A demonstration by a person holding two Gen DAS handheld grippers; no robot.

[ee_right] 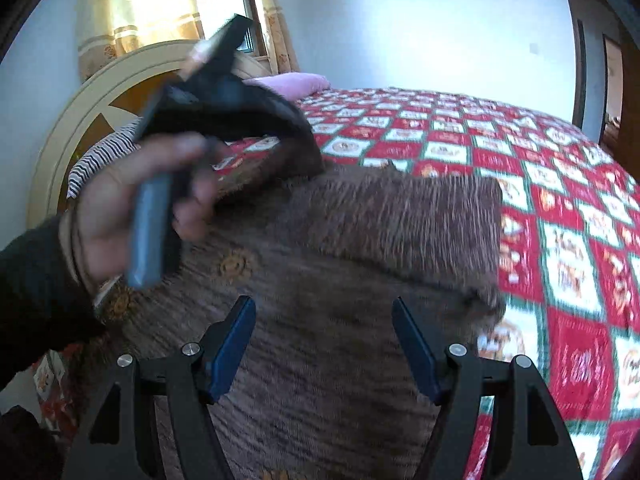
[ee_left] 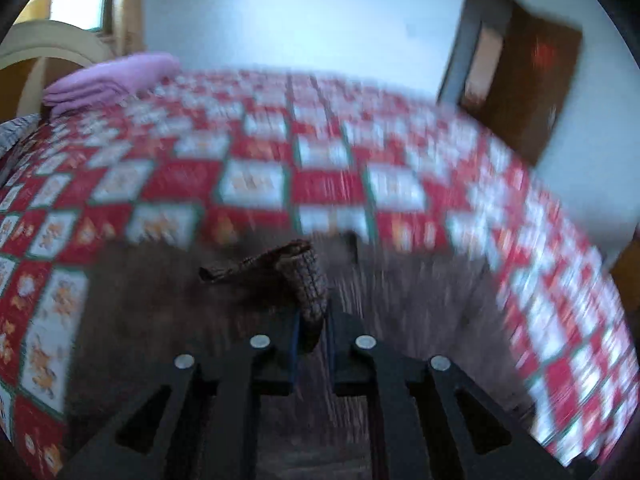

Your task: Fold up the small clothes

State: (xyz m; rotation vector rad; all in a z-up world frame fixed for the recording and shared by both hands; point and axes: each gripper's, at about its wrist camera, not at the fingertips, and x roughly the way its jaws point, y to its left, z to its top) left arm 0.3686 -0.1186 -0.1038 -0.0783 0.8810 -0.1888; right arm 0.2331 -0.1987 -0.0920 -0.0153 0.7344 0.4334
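Currently left gripper pinches a corner of the brown knit sweater, lifting it off the red checkered bedspread. Right gripper spread wide above the sweater's near part, holding nothing.

Motion blur smears the quilt and brown sweater in the left wrist view, the sweater's near part is cut off at the bottom edge behind the left claw, and the person's hand hides its far corner
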